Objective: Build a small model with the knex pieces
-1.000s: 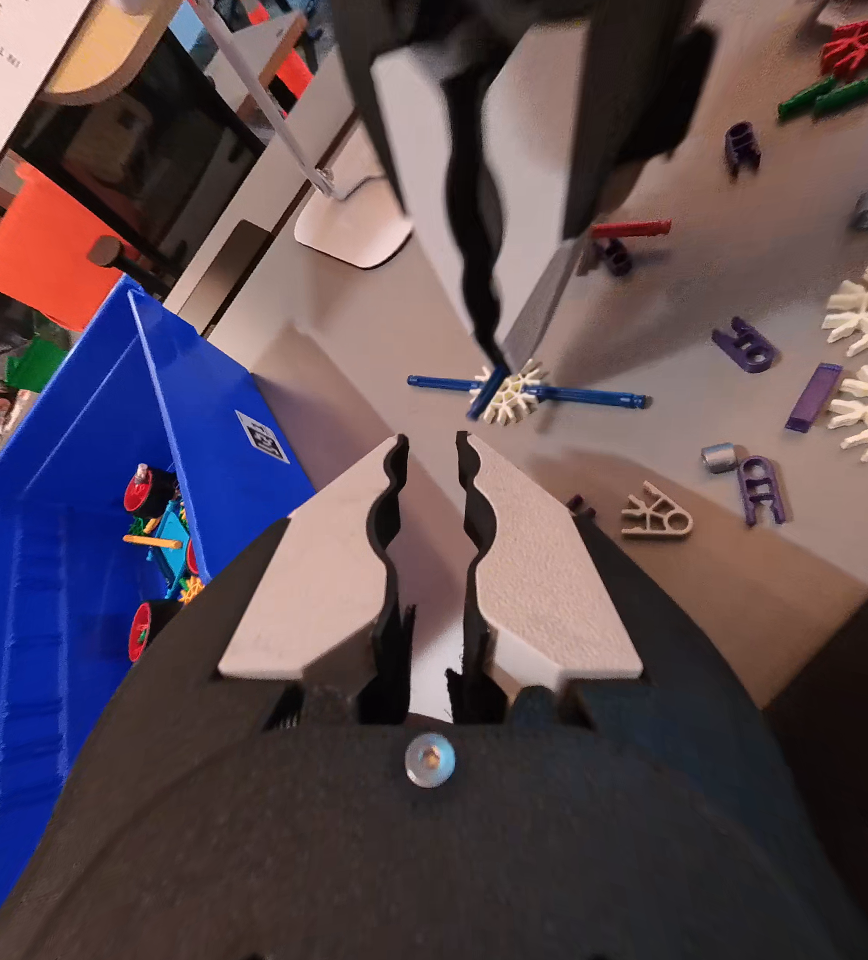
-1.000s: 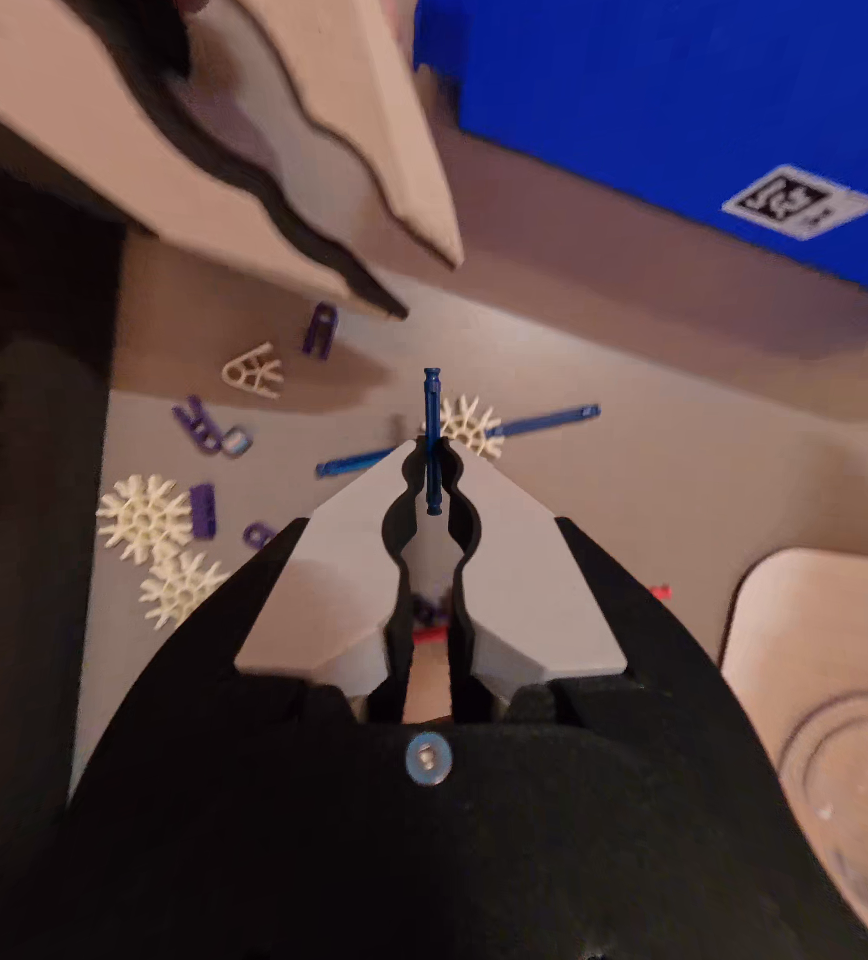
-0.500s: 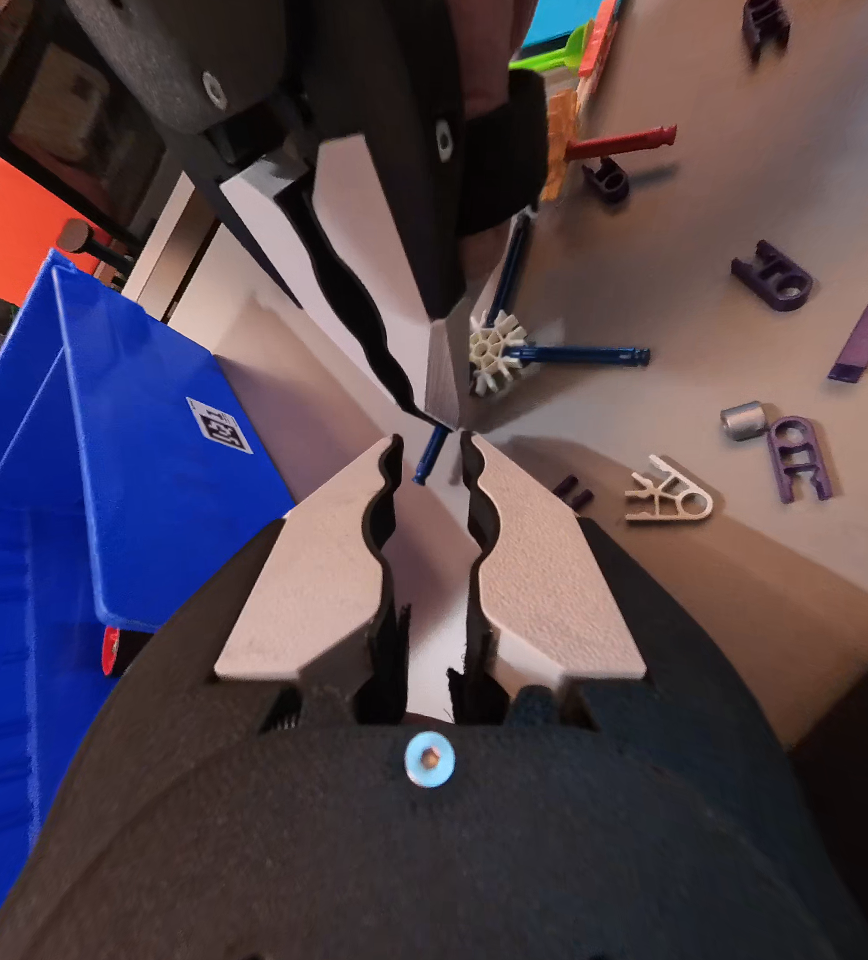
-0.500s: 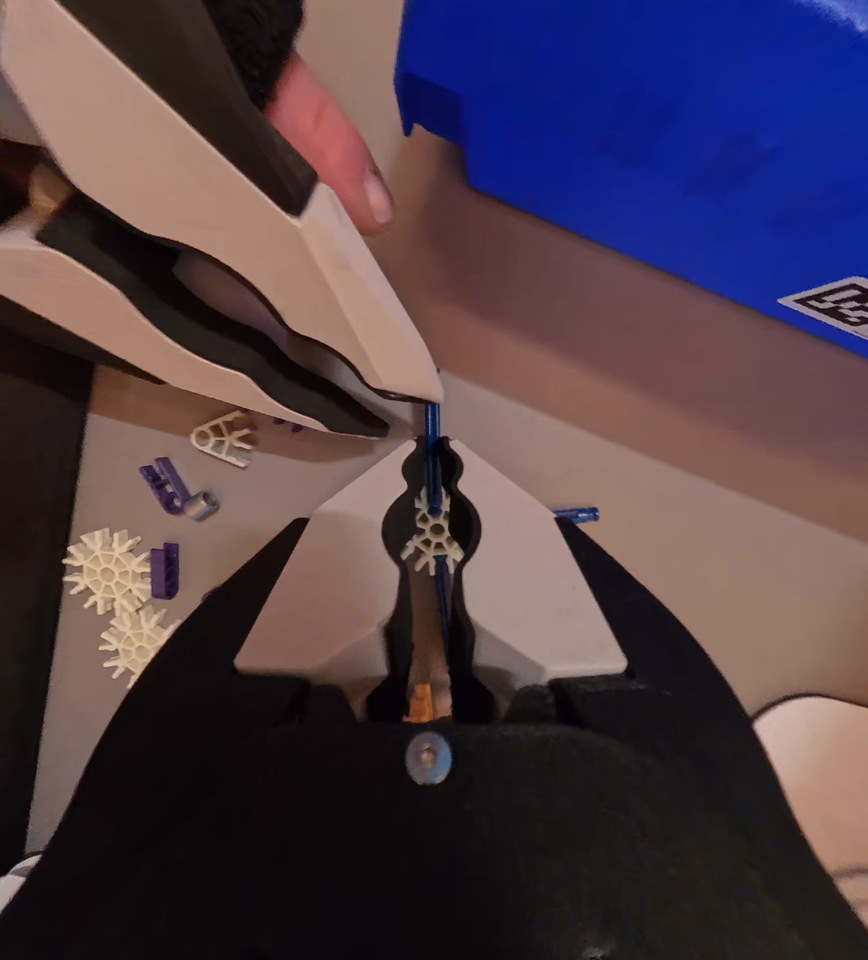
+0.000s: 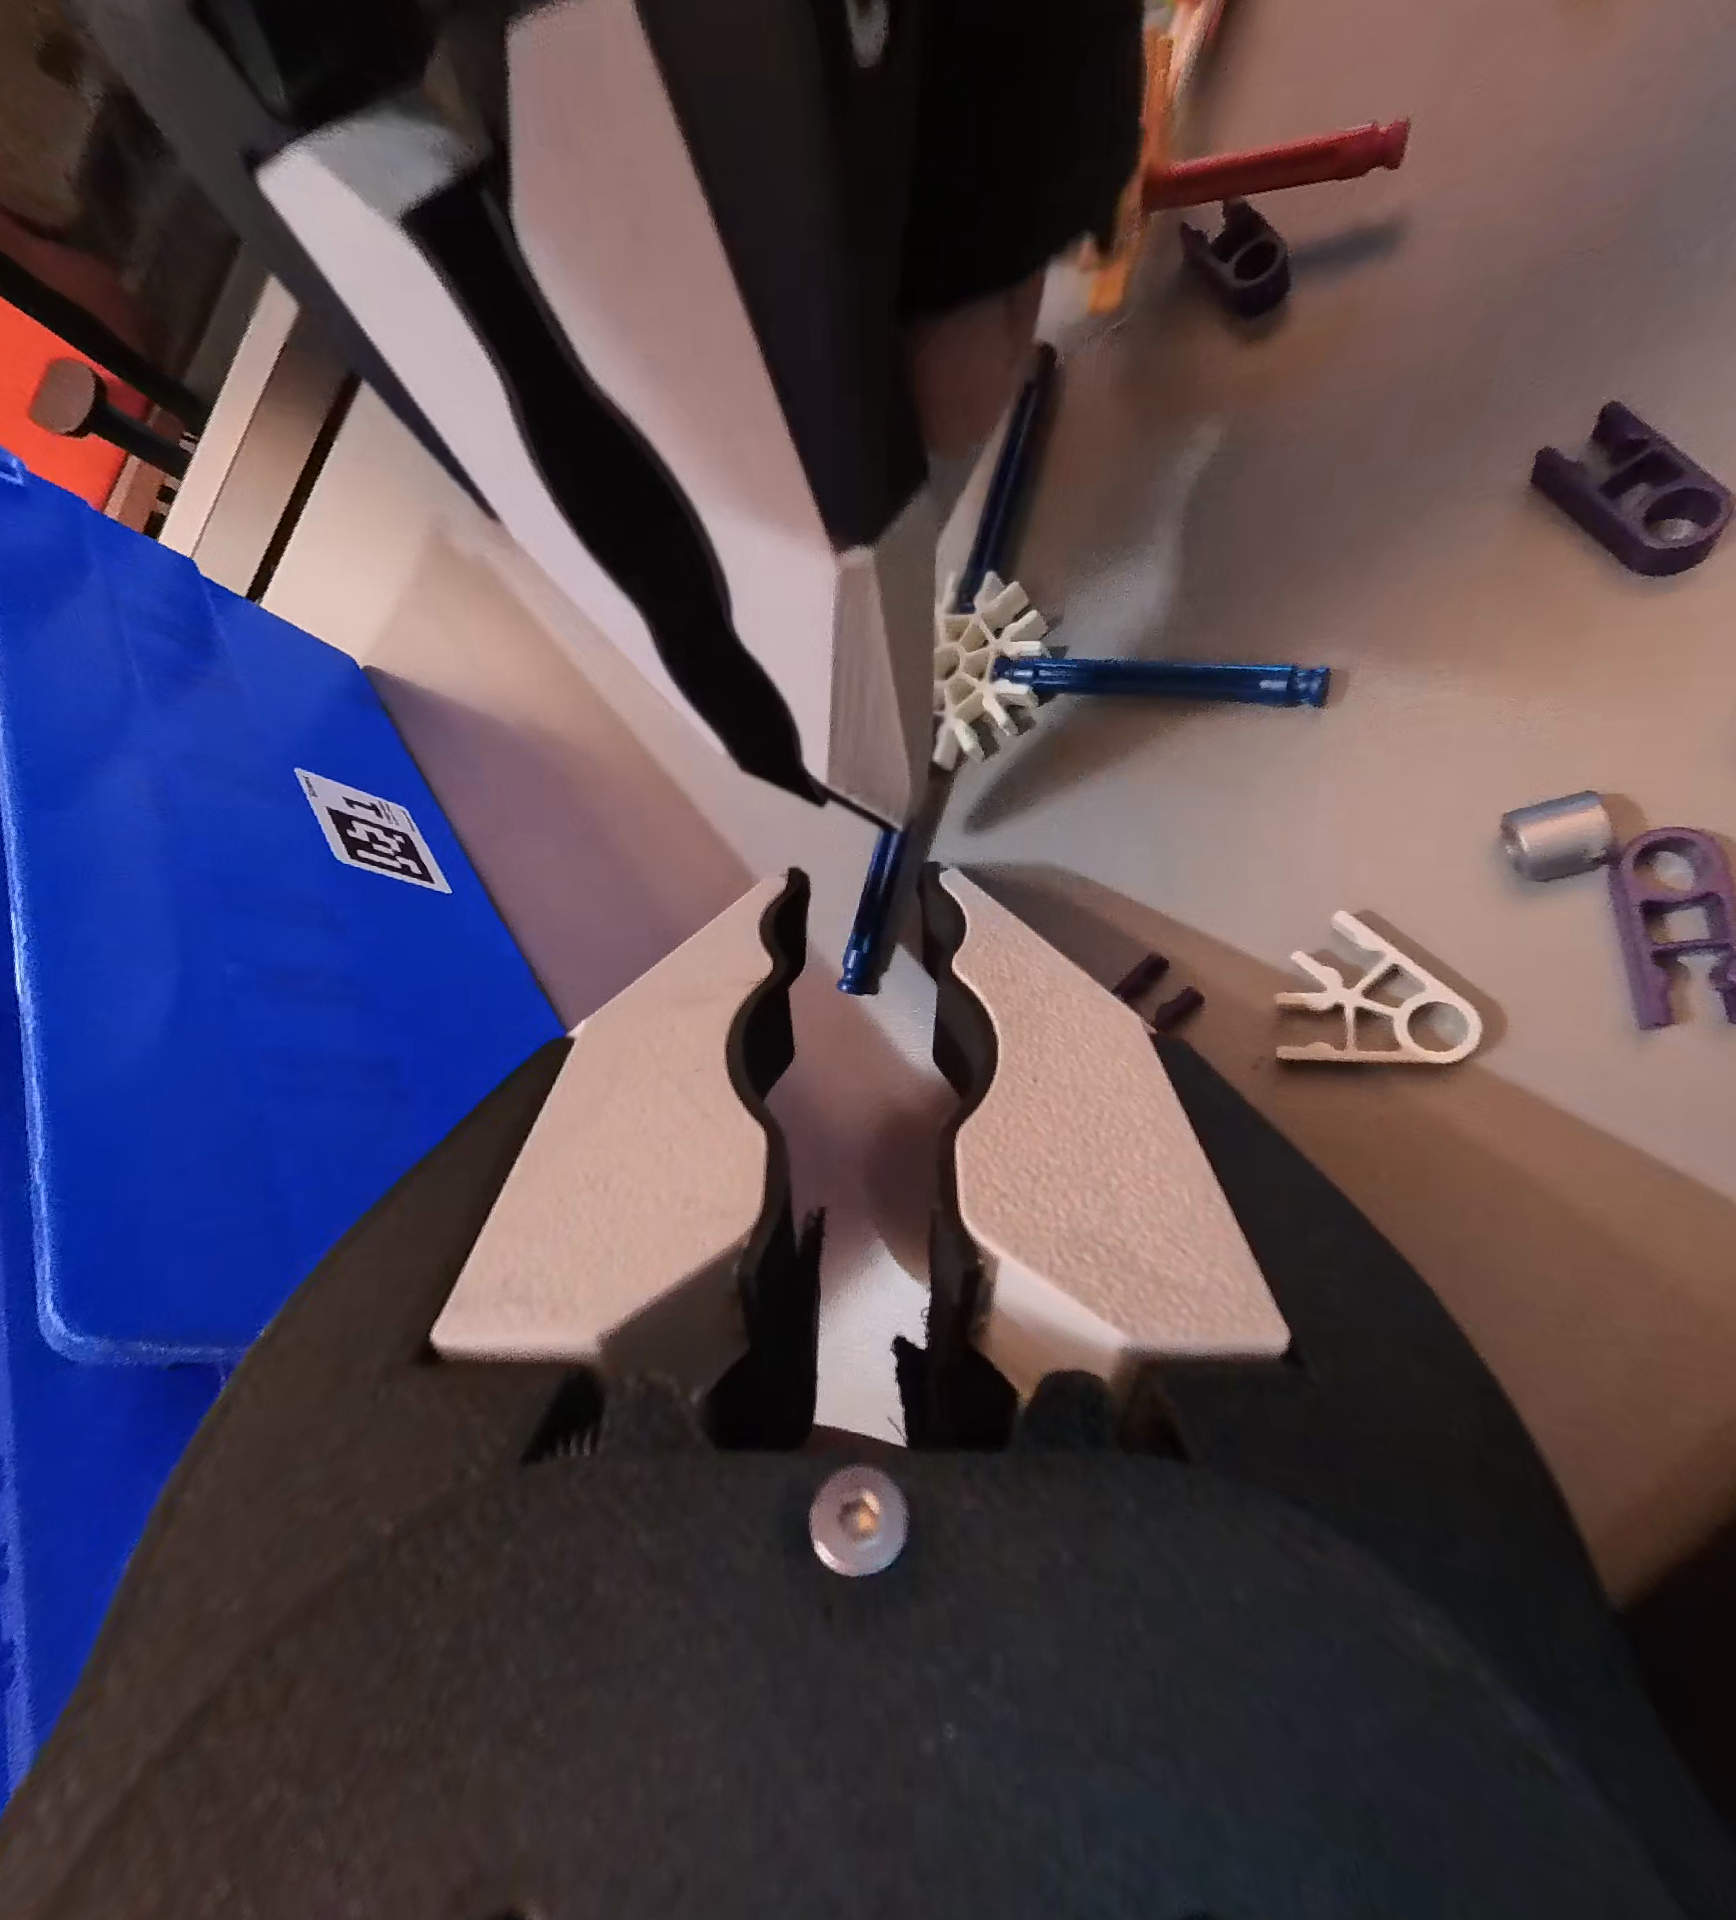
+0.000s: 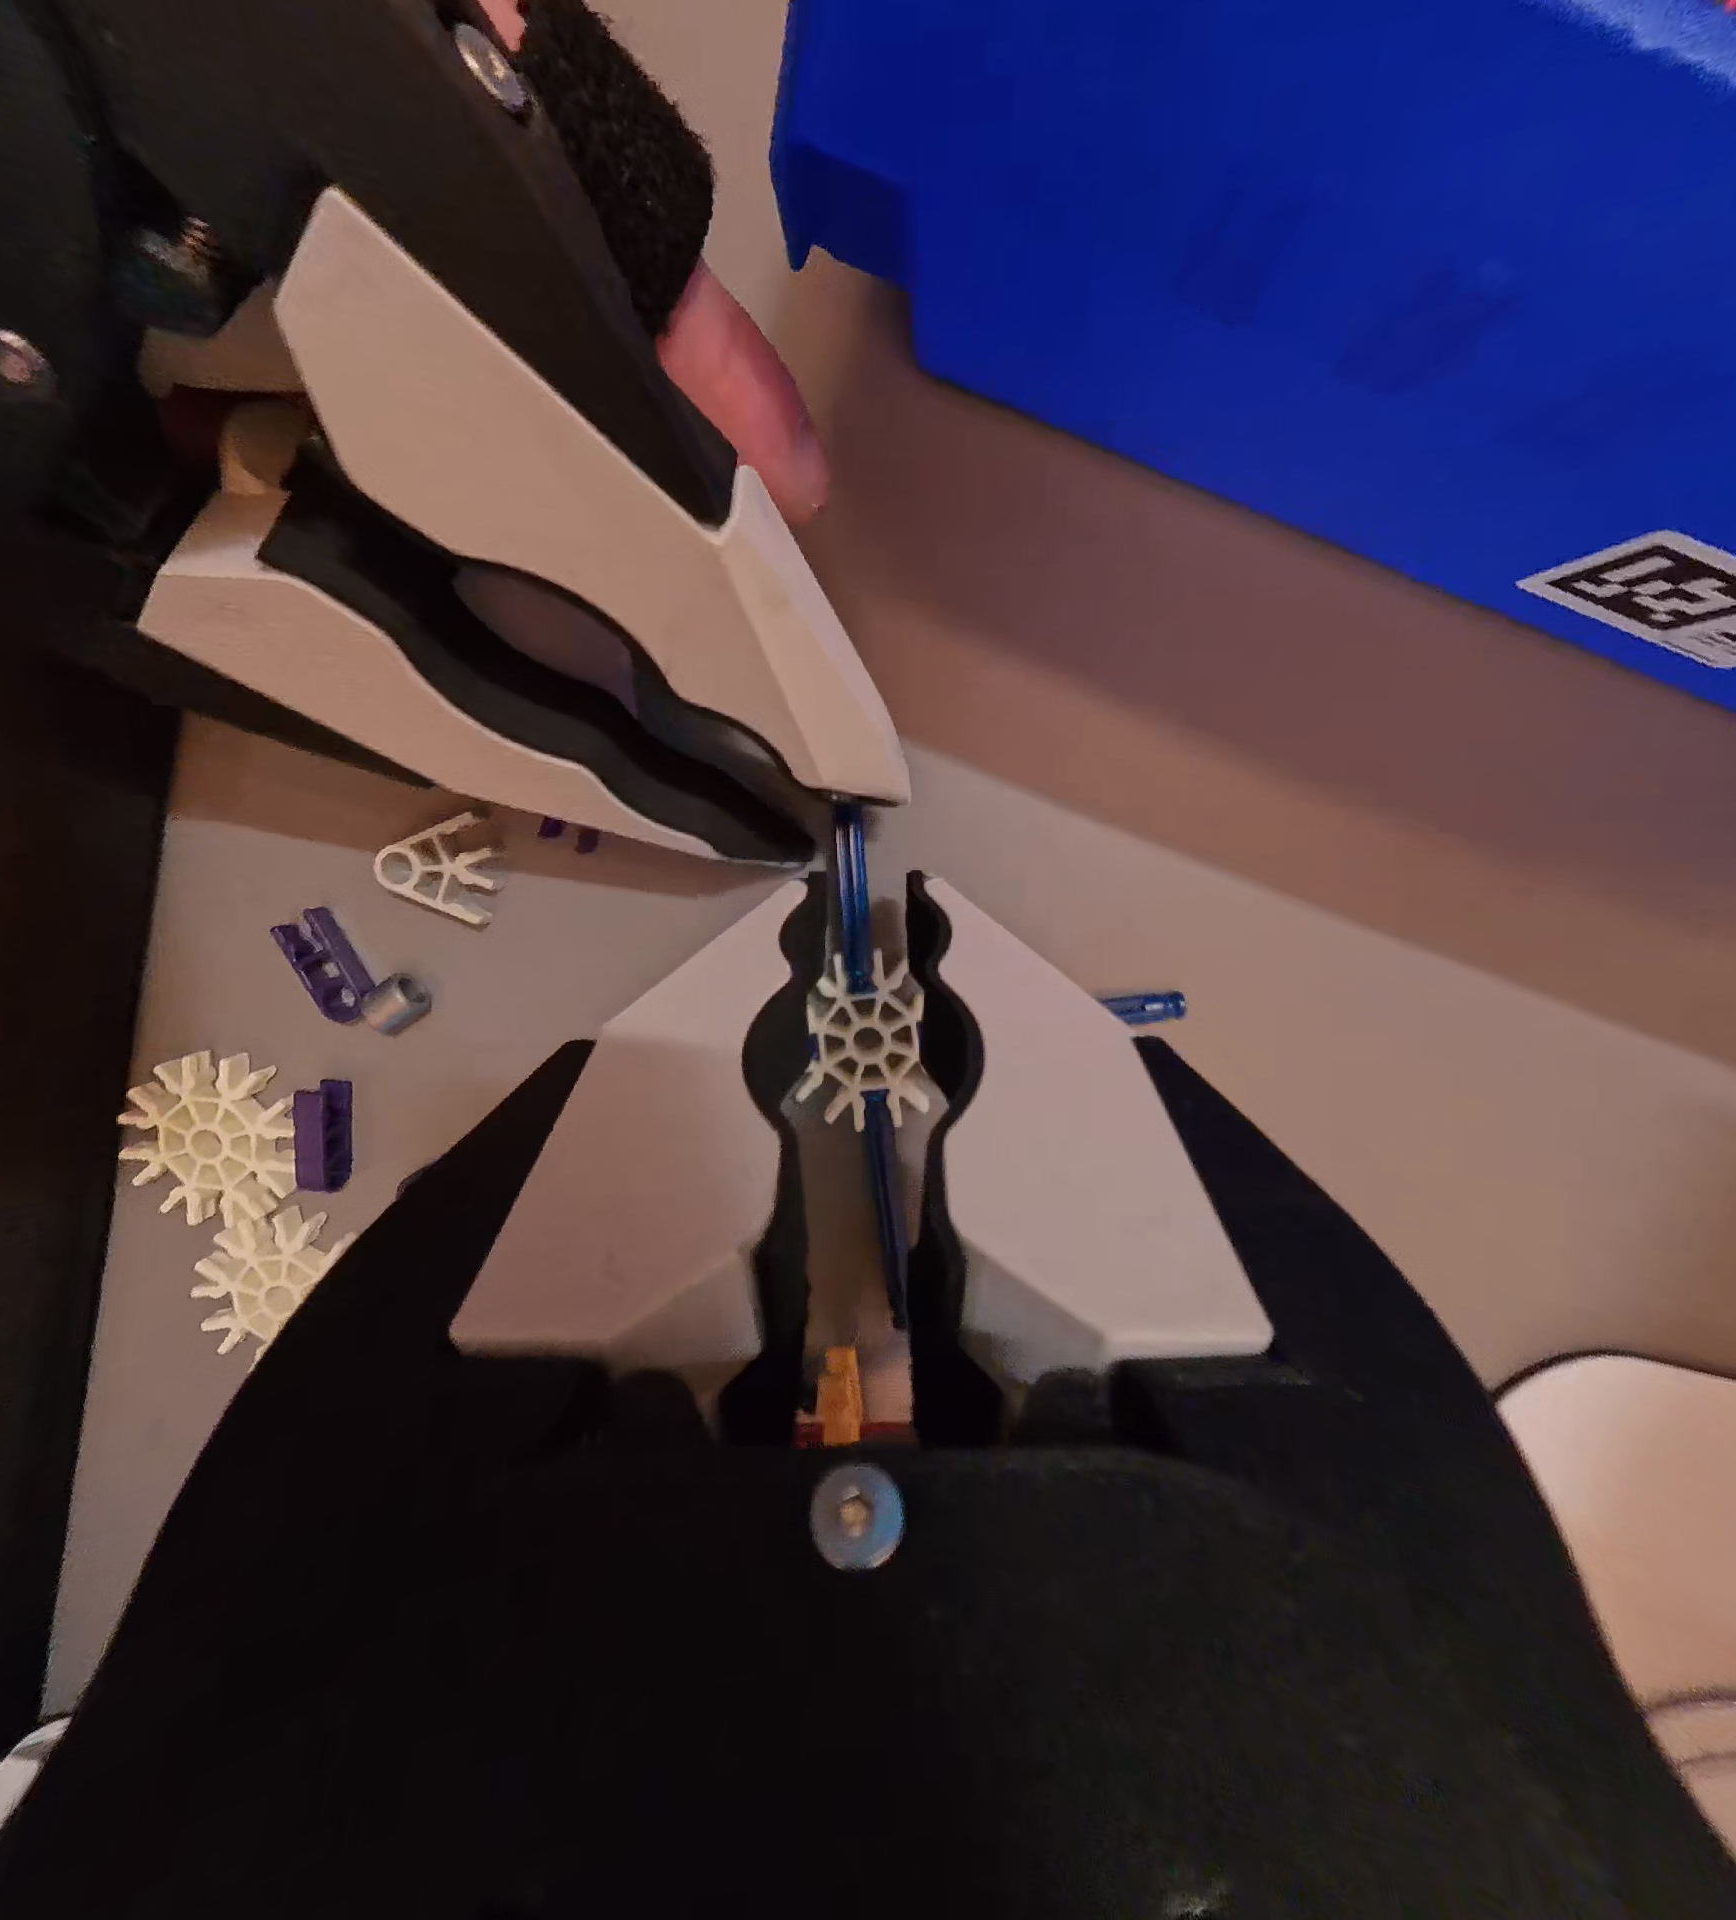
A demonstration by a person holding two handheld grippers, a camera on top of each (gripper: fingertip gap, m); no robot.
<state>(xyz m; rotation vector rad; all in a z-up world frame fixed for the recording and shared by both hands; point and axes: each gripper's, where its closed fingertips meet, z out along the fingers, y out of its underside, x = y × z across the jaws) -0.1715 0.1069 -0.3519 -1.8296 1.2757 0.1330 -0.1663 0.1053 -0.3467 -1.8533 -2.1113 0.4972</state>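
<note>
A white snowflake connector point(image 5: 989, 665) with blue rods plugged into it lies by my right gripper point(image 5: 869, 816), which reaches in from the top. The right gripper point(image 6: 864, 883) is shut near its tips on one blue rod point(image 6: 848, 894), and the connector point(image 6: 864, 1039) shows in the hollow between its fingers. The free end of that rod point(image 5: 869, 925) sticks out between the tips of my left gripper point(image 5: 862, 881), which is open and not touching it. In the right wrist view the left gripper point(image 6: 853, 826) comes in from the upper left.
A blue bin point(image 5: 220, 935) with a square marker stands to the left, close to both grippers. Loose parts lie on the beige table to the right: purple clips point(image 5: 1633, 509), a white fan-shaped connector point(image 5: 1383, 1003), a grey spacer point(image 5: 1555, 847), a red rod point(image 5: 1269, 171). White snowflake connectors point(image 6: 209, 1138) lie farther off. From either gripper's tips it is about 9 centimetres to the grey spacer point(image 5: 1555, 847). Look for it in the right wrist view point(image 6: 388, 993) too.
The right gripper has come toward the left gripper with the blue rod. The rod's end now sits between the left gripper's tips. The left jaws have stayed apart.
</note>
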